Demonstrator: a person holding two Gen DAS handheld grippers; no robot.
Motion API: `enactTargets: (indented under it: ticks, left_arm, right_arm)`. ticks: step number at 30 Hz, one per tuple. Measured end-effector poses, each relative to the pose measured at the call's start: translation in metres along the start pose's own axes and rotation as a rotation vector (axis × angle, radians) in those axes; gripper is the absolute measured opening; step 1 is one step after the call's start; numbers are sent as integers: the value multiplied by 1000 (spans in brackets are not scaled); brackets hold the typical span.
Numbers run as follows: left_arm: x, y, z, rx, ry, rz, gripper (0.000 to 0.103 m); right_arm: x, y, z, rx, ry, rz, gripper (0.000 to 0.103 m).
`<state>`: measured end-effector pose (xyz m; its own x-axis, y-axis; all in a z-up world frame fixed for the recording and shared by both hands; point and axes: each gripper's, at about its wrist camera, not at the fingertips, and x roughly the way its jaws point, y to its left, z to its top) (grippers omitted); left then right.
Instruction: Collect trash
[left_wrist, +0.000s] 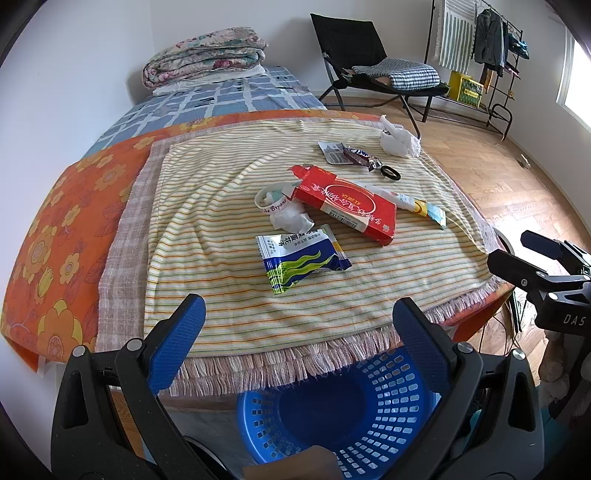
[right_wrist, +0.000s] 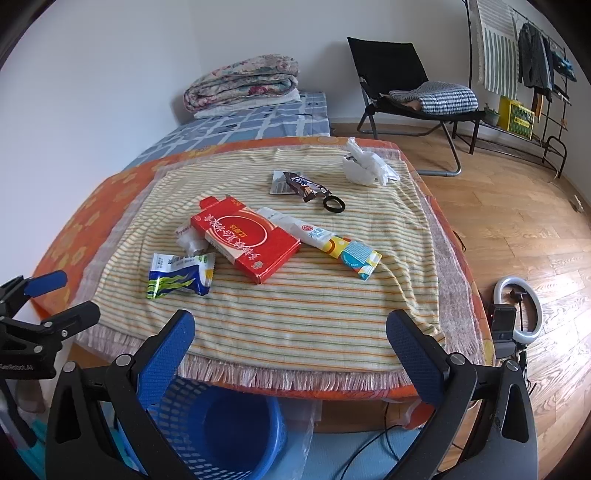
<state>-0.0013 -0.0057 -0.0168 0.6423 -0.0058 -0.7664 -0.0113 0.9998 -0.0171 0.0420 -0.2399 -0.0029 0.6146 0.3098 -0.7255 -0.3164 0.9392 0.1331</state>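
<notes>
Bedroom with wood floor, white walls; striped fringed towel (left_wrist: 295, 295) spread over an orange floral sheet (left_wrist: 55, 229) at the bed's foot. Scattered on the towel: red carton (left_wrist: 347, 203) lying flat mid-cloth, blue-and-green snack packet (left_wrist: 301, 260) nearest the front edge, crumpled tissue (left_wrist: 290, 218) beside a white tape roll (left_wrist: 269, 201), long sachet wrapper (right_wrist: 332, 243) right of the carton, dark candy wrapper (right_wrist: 306, 186) touching a black ring (right_wrist: 334, 204), white plastic bag (right_wrist: 364, 162) at the far corner. Blue perforated basket (left_wrist: 354, 413) on the floor below the fringe. Left gripper (left_wrist: 299, 339) hovering over the near edge, jaws spread wide, holding nothing; right gripper (right_wrist: 291, 354) likewise wide apart and empty. Seen only from the right wrist: ring light (right_wrist: 519, 314) standing beside the bed. Clearer from the left wrist: the tape roll, half hidden behind the carton in the other view. Beyond, folded floral quilt (left_wrist: 207, 55), black folding chair (left_wrist: 354, 55), clothes rack (left_wrist: 491, 44).
</notes>
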Motion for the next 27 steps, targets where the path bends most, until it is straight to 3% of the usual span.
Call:
enactTargets:
  ticks: [18,27]
  left_arm:
    - [1,0,0,-1,2,0,103]
    - [13,16,4,5,48,-51,103]
  right_arm:
    - [2,0,-1,7,9,9,103]
    - [5,-6,5,-10,-24,-1,103]
